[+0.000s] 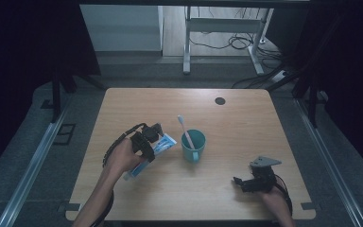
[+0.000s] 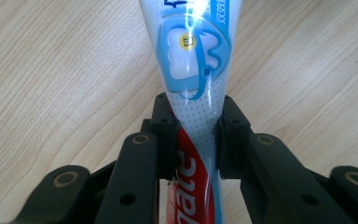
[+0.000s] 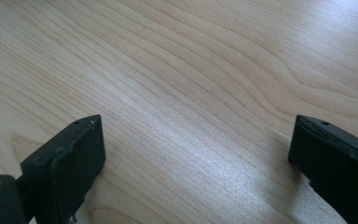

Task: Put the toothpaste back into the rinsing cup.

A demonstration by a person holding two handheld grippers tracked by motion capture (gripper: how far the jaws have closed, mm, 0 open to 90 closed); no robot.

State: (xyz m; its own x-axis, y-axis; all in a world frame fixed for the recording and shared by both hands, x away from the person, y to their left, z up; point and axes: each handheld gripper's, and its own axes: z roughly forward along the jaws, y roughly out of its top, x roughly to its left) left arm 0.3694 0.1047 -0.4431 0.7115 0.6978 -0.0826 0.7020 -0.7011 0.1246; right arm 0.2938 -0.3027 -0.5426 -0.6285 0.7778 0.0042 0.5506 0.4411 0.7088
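A blue, white and red toothpaste tube (image 1: pixel 163 144) (image 2: pixel 193 56) is held just above the wooden table (image 1: pixel 236 123), left of centre. My left gripper (image 1: pixel 151 138) (image 2: pixel 196 135) is shut on it, both pads pinching the tube's middle. A teal mug (image 1: pixel 193 145) stands at the table's centre with a white toothbrush (image 1: pixel 185 130) leaning in it, head up; it is just right of the tube. My right gripper (image 1: pixel 246 182) (image 3: pixel 196 154) rests low near the front right of the table, jaws wide apart over bare wood, holding nothing.
A small dark round cap (image 1: pixel 220 100) sits in the table near its far edge. Beyond the table are a white desk frame (image 1: pixel 186 42) and cables on the floor. Metal rails (image 1: pixel 33 161) run along both sides.
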